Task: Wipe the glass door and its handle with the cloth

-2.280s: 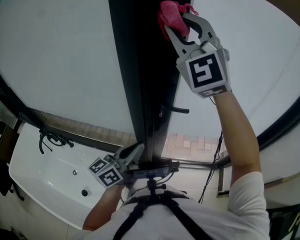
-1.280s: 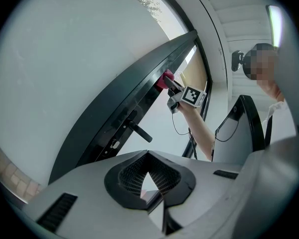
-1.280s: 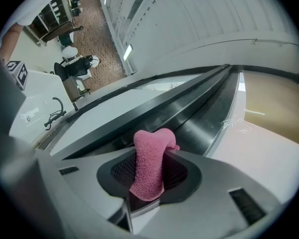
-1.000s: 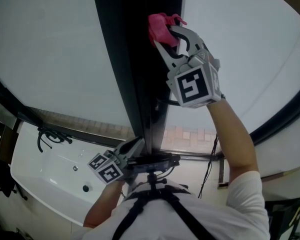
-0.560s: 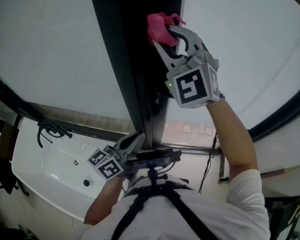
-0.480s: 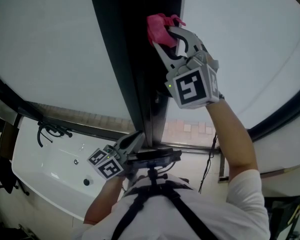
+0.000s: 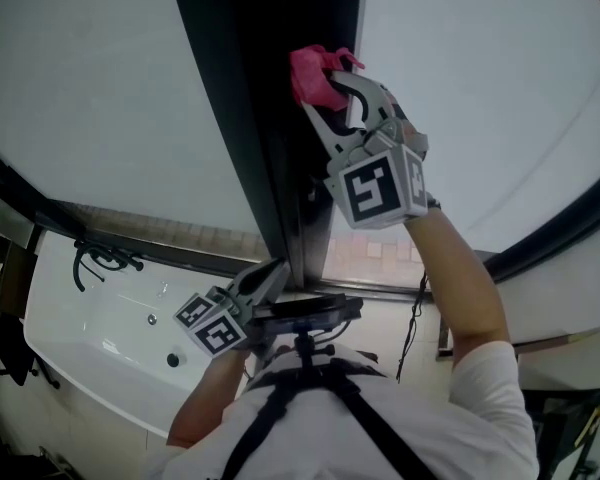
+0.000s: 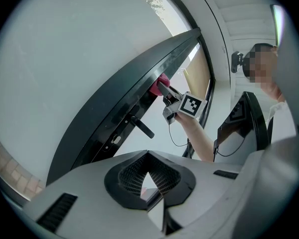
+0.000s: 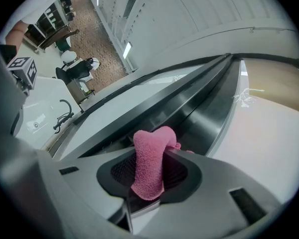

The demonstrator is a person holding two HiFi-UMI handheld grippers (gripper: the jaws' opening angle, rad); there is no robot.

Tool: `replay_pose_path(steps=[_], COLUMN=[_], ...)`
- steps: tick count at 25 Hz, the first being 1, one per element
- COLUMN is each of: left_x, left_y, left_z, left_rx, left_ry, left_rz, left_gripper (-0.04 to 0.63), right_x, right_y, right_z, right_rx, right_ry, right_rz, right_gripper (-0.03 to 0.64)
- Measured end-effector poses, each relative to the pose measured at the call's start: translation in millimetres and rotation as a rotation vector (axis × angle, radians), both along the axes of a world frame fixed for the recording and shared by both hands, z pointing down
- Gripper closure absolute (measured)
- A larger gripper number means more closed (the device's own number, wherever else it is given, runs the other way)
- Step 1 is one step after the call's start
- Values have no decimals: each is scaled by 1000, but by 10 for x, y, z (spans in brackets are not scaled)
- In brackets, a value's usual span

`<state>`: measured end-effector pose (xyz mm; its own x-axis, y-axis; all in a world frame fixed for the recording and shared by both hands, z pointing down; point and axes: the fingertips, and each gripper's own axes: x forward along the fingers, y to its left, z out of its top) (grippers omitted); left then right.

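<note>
Up high, R gripper is clamped on the cloth, pressed vs the door frame. L gripper sits low, jaws together, nothing btwn.

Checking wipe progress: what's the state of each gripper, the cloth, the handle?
Right gripper, shut on cloth.
Left gripper, shut, empty, held low.
Cloth, bunched in the jaws, against the door frame, above the handle.
Handle, nothing on it.
</note>
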<state>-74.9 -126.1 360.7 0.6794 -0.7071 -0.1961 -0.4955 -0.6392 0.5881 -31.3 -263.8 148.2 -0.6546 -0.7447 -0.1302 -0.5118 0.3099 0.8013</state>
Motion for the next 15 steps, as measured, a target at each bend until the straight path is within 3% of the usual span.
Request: replay_pose_path(steps=[15], left_x=[13], left_y=[6], left_z=[9], left_rx=[-5], left_ry=[0], left_rz=[9], left_gripper=[603], right_x=[-30], right_y=[12], right_z=[456], right_rx=[-91], right_ry=[-11], right_rz=[15], right_gripper=[511])
